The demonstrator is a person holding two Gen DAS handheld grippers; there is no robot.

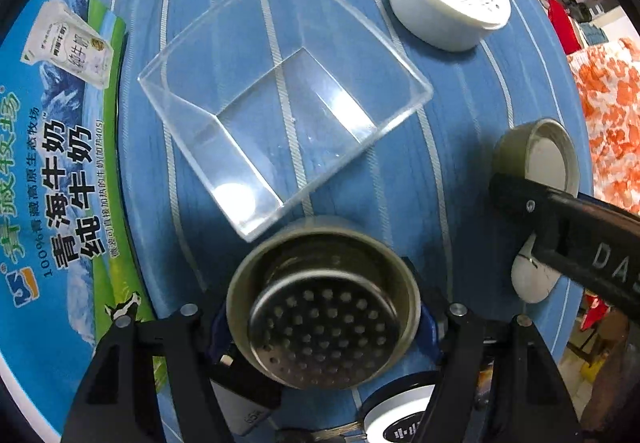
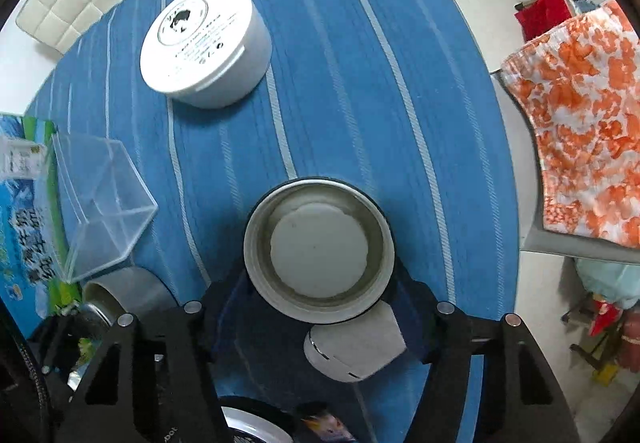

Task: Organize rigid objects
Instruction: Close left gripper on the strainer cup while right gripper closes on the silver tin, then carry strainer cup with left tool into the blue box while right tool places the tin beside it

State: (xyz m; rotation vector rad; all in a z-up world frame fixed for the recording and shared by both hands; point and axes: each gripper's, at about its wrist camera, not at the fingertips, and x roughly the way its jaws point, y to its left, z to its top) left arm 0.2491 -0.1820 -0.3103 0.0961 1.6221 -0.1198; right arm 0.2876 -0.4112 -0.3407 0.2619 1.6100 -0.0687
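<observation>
My left gripper (image 1: 324, 319) is shut on a metal flask body (image 1: 322, 303) whose open mouth shows a perforated strainer. It hangs just in front of a clear square plastic box (image 1: 280, 95) on the blue striped tablecloth. My right gripper (image 2: 320, 307) is shut on the flask's lid (image 2: 319, 249), its white inside facing the camera. The lid also shows in the left wrist view (image 1: 538, 153), to the right of the box. The box shows in the right wrist view (image 2: 100, 203) at the left, with the flask body (image 2: 120, 293) below it.
A white round lidded tub (image 1: 448, 7) stands behind the box, also in the right wrist view (image 2: 204, 43). A blue milk carton (image 1: 52, 171) lies at the table's left. A small white oval object (image 2: 352, 351) lies under the lid. An orange patterned cloth (image 2: 580, 131) hangs off the right.
</observation>
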